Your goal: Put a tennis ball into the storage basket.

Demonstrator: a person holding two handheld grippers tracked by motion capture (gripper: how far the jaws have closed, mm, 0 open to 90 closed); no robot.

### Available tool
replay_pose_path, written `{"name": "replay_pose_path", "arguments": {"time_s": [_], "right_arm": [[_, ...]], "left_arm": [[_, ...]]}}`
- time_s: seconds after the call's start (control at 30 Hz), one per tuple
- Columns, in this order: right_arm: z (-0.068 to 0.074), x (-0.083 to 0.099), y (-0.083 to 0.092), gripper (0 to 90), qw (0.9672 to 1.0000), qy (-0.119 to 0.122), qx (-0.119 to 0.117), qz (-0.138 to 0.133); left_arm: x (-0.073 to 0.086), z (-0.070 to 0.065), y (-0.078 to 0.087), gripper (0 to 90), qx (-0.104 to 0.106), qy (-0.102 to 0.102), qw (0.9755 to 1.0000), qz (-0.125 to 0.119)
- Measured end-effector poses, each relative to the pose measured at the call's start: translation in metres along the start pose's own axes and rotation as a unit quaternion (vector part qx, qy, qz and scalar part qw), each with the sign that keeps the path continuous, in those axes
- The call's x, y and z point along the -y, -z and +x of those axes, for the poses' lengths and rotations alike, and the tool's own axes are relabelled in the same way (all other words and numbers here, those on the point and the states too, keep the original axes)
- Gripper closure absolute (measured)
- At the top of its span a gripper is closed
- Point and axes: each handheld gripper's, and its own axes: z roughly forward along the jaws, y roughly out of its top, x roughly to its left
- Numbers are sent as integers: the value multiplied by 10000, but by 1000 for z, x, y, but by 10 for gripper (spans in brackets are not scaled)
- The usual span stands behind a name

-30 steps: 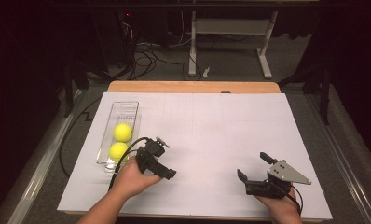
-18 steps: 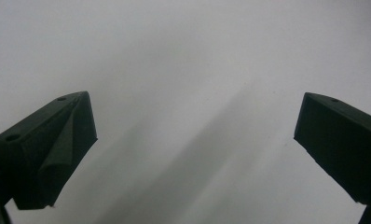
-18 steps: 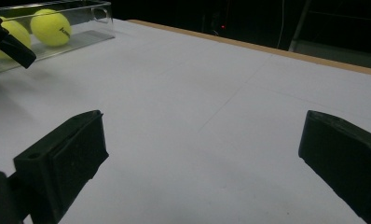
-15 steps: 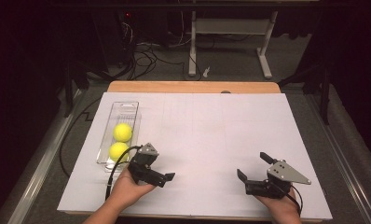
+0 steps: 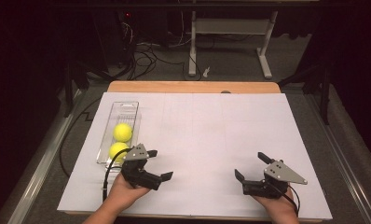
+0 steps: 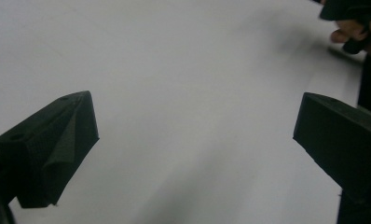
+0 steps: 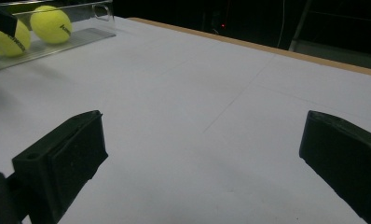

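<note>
**Both claws empty and apart, two balls in the clear tray**

The left claw (image 5: 154, 164) sits low at about 7 o'clock on the table (image 5: 207, 126), its jaws spread wide with nothing between them; in the left gripper view only bare white surface lies between the two black jaws. Just beyond it, toward 10 o'clock, stands a clear tray (image 5: 127, 108) along the table's left edge. Two yellow tennis balls (image 5: 122, 132) rest in the near half of that tray, one just behind the other, the nearer ball (image 5: 117, 150) partly covered by the left claw's grey plate. The claw is close beside the tray's near end, though whether it touches cannot be told.

The right claw (image 5: 251, 165) is at about 5 o'clock, well apart from the left one, jaws likewise wide open and empty. From the right gripper view, the balls and tray show far off at 10 o'clock.
</note>
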Motion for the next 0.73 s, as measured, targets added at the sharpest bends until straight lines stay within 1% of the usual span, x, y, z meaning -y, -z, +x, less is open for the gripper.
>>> {"name": "replay_pose_path", "arguments": {"time_s": [0.03, 0.07, 0.1, 0.13, 0.17, 0.2, 0.33, 0.37, 0.4, 0.43, 0.47, 0.5, 0.53, 0.57, 0.67, 0.73], "right_arm": [[1, 0, 1, 9, 10000, -1, 27, -15], [1, 0, 1, 9, 10000, -1, 27, -15], [1, -1, 1, 9, 10000, 1, 39, -21], [1, -1, 2, 8, 10000, -1, 47, -24], [1, -2, 3, 6, 10000, -14, 67, -58], [1, -2, 4, 5, 9999, -17, 70, -77], [1, -3, 6, 3, 9999, -37, 77, -113], [0, -4, 8, 3, 9998, -63, 85, -155], [0, -4, 8, 3, 9998, -63, 85, -155], [-1, -4, 10, 3, 9997, -76, 85, -194], [-1, -4, 10, 3, 9997, -76, 85, -194], [-2, -5, 11, 3, 9997, -86, 74, -216], [-2, -5, 11, 3, 9997, -81, 72, -219], [-3, -5, 12, 3, 9997, -90, 69, -226], [-3, -5, 12, 3, 9996, -91, 64, -243], [-4, -6, 13, 3, 9996, -90, 64, -267]], "left_arm": [[-3, 0, 5, 11, 148, 35, 9998, -130], [-3, 0, 5, 10, 148, 35, 9998, -130], [-4, 0, 7, 10, 178, 30, 9996, -194], [-6, 0, 10, 8, 245, 44, 9993, -280], [-9, 0, 15, 9, 273, 81, 9986, -441], [-9, 0, 15, 8, 273, 81, 9986, -441], [-15, 5, 27, 8, 239, 101, 9973, -693], [-19, 8, 34, 4, 193, 133, 9959, -878], [-19, 8, 34, 4, 193, 133, 9959, -878], [-24, 12, 39, 4, 173, 271, 9941, -1035], [-24, 12, 39, 5, 173, 271, 9941, -1035], [-27, 15, 42, 5, 115, 327, 9931, -1119], [-27, 16, 42, 5, 92, 316, 9930, -1137], [-27, 16, 43, 6, 60, 311, 9930, -1136], [-27, 17, 43, 6, 58, 324, 9928, -1155], [-26, 16, 42, 6, 33, 310, 9931, -1132]]}}
